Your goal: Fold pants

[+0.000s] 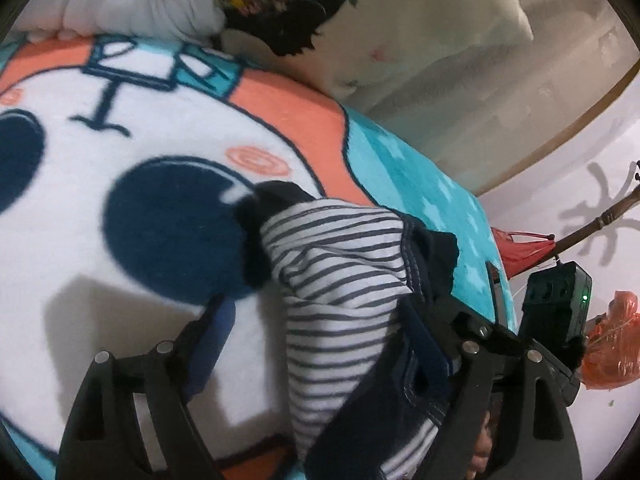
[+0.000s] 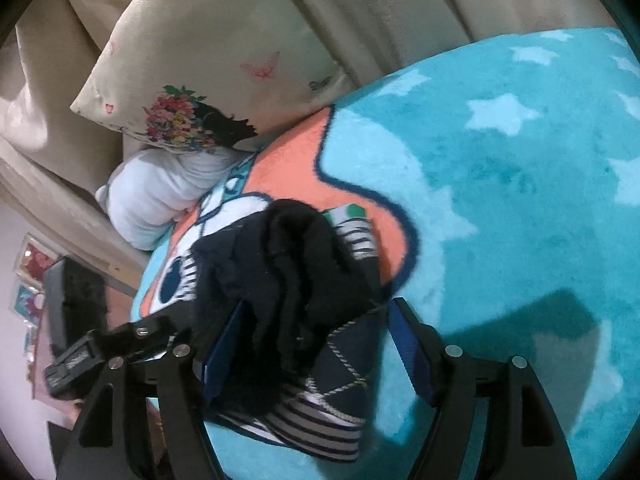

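The pants are dark navy with a white-and-grey striped lining. They lie bunched on a cartoon blanket. In the left wrist view my left gripper is open, its fingers spread either side of the striped cloth; the right finger is partly buried in the navy fabric. In the right wrist view my right gripper is open around the bunched pants, with the left pad against the cloth and the right pad standing apart from it.
A cream pillow with a floral print and a white pillow lie at the head of the bed. The blanket's teal star part spreads to the right. The other gripper's body and red plastic bags are beyond the bed edge.
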A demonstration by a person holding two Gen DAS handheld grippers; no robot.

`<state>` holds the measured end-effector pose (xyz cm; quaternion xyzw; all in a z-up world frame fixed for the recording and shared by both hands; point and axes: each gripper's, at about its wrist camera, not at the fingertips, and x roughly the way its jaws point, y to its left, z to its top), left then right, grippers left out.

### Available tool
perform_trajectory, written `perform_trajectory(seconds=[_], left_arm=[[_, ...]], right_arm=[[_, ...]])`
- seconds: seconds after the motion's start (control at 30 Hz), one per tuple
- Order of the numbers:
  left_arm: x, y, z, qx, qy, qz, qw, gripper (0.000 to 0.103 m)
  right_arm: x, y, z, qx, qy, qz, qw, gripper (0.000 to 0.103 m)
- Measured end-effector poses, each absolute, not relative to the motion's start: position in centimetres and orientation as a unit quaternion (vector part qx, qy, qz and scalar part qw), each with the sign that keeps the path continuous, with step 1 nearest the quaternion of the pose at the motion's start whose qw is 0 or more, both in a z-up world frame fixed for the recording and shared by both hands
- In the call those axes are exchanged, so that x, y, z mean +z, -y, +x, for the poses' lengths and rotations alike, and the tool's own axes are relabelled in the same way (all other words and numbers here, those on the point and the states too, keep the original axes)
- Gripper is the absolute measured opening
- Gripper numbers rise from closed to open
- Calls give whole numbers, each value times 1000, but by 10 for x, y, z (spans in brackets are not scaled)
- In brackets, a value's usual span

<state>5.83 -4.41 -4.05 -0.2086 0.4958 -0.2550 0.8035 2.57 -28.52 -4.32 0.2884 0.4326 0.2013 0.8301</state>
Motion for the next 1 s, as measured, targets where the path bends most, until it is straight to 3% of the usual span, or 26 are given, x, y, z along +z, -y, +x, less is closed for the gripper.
perform_trajectory(seconds=[0.03,0.1,0.13,0.43,0.63,0.77,0.93,1.0], left_arm=[[-39,48,59,-260,-495,-206,803,80],[-38,51,61,-282,-498,-216,791,52],[-36,51,62,-288,-498,-223,787,51],[-6,45,103,-237,-472,-216,821,51],[-22,43,125,-162,-479,-174,845,56],[-27,36,119,-167,-483,-186,839,60],[-4,19,103,-165,-464,-191,849,61],[4,13,94,-151,-449,-188,861,67]], right_arm=[[-44,283,28,210,-434,293,825,76],[-41,280,30,219,-431,293,825,66],[-38,279,31,224,-428,295,824,64],[-2,252,74,262,-407,278,830,60],[-24,237,105,184,-432,207,858,61],[-36,254,104,185,-444,256,839,69],[-1,273,84,167,-404,262,861,69],[19,279,73,168,-378,262,872,69]])
